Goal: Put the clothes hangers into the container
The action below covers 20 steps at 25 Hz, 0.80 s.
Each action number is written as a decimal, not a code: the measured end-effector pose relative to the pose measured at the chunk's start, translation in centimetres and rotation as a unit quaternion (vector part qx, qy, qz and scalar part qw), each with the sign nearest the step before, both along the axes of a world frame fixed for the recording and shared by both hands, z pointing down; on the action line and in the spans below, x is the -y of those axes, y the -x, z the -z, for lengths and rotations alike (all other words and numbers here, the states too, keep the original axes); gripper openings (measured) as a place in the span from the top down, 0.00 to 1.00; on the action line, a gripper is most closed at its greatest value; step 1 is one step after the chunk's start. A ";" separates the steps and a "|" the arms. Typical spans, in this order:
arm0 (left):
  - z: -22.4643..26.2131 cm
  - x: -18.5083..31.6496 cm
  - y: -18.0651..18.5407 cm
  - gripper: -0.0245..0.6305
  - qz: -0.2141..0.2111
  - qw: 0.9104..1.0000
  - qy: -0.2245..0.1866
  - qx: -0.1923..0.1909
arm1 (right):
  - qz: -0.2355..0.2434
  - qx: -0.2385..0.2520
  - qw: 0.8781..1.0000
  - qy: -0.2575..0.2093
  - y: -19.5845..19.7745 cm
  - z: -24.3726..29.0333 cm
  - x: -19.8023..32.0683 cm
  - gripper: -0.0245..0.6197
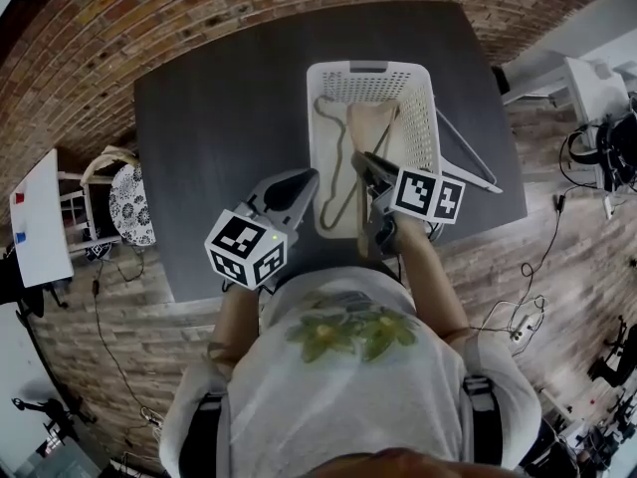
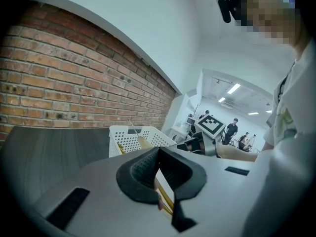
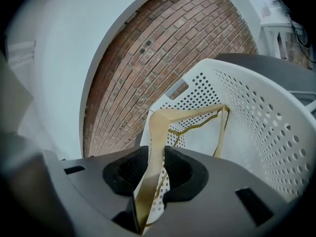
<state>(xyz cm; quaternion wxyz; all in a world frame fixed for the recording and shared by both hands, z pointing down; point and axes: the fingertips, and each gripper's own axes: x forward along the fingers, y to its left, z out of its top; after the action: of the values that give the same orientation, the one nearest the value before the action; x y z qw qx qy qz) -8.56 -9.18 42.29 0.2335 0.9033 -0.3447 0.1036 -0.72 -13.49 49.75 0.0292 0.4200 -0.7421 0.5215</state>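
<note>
- The right gripper (image 3: 157, 152) (image 1: 360, 159) has its jaws clamped on one arm of a wooden hanger (image 3: 160, 127) (image 1: 370, 127), which fills the narrow gap between the black pads.
- That wooden hanger stands tilted, hook upward, inside the white basket (image 3: 276, 122) (image 1: 317, 118), above the basket's floor.
- A thin gold hanger (image 3: 197, 125) (image 1: 333, 167) also sits in the basket, behind and beside the wooden one.
- The left gripper (image 2: 159, 151) (image 1: 309, 175) has its jaws together, the pad tips touching. It hangs just beside the basket's near left corner.
- The basket stands on a dark table (image 1: 219, 118), its long side running away from the person.
- A grey hanger (image 1: 468, 157) lies on the table just beside the basket's right wall, outside it.
</note>
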 end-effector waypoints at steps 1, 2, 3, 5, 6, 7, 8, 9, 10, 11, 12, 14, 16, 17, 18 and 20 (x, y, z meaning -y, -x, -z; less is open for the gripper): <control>-0.1 0.1 0.0 0.92 0.001 1.000 0.001 0.000 | 0.003 0.000 1.000 0.000 0.2 -0.1 0.1 0.78; -0.2 0.1 0.0 0.92 0.001 1.000 0.002 0.000 | 0.007 0.000 1.000 0.000 0.4 -0.2 0.2 0.78; -0.3 0.2 -0.1 0.92 0.002 1.000 0.003 0.000 | 0.010 0.000 1.000 0.000 0.6 -0.3 0.3 0.78; -0.3 0.3 -0.1 0.92 0.003 1.000 0.004 0.000 | 0.016 -0.001 1.000 0.001 1.0 -0.5 0.4 0.77; -0.4 0.3 -0.1 0.92 0.004 1.000 0.004 0.001 | 0.019 -0.002 1.000 0.002 1.2 -0.6 0.4 0.77; -0.4 0.3 -0.1 0.92 0.005 1.000 0.005 0.001 | 0.023 -0.003 1.000 0.003 1.4 -0.7 0.4 0.77; -0.4 0.3 -0.1 0.92 0.006 1.000 0.005 0.002 | 0.026 -0.004 1.000 0.003 1.5 -0.8 0.4 0.77; -0.4 0.2 -0.1 0.92 0.007 1.000 0.005 0.003 | 0.029 -0.005 1.000 0.004 1.6 -0.9 0.4 0.77; -0.4 0.2 -0.2 0.92 0.009 1.000 0.005 0.003 | 0.032 -0.005 0.999 0.003 1.7 -1.0 0.3 0.77; -0.4 0.1 -0.2 0.92 0.010 1.000 0.005 0.003 | 0.035 -0.006 0.999 0.003 1.8 -1.1 0.3 0.76; -0.4 0.1 -0.2 0.92 0.012 1.000 0.005 0.003 | 0.038 -0.007 0.999 0.002 2.0 -1.3 0.3 0.76; -0.4 0.1 0.0 0.92 0.014 1.000 0.004 0.003 | 0.044 -0.012 0.999 0.003 2.4 -1.6 0.3 0.76; -0.4 0.3 0.2 0.92 0.014 1.000 0.004 0.003 | 0.050 -0.016 0.999 0.005 2.9 -1.9 0.4 0.76; -0.4 0.3 0.2 0.92 0.014 1.000 0.005 0.003 | 0.053 -0.018 0.998 0.006 3.0 -2.0 0.4 0.76; -0.4 0.3 0.2 0.92 0.014 1.000 0.005 0.003 | 0.056 -0.020 0.998 0.006 3.1 -2.0 0.4 0.76; -0.4 0.2 0.2 0.92 0.014 1.000 0.004 0.003 | 0.061 -0.023 0.998 0.006 3.3 -2.1 0.3 0.76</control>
<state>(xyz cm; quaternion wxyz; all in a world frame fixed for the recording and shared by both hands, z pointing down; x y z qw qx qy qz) -8.72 -9.39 42.68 0.2378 0.8969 -0.3579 0.1046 -4.01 -13.83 51.90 0.0801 0.3858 -0.7624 0.5134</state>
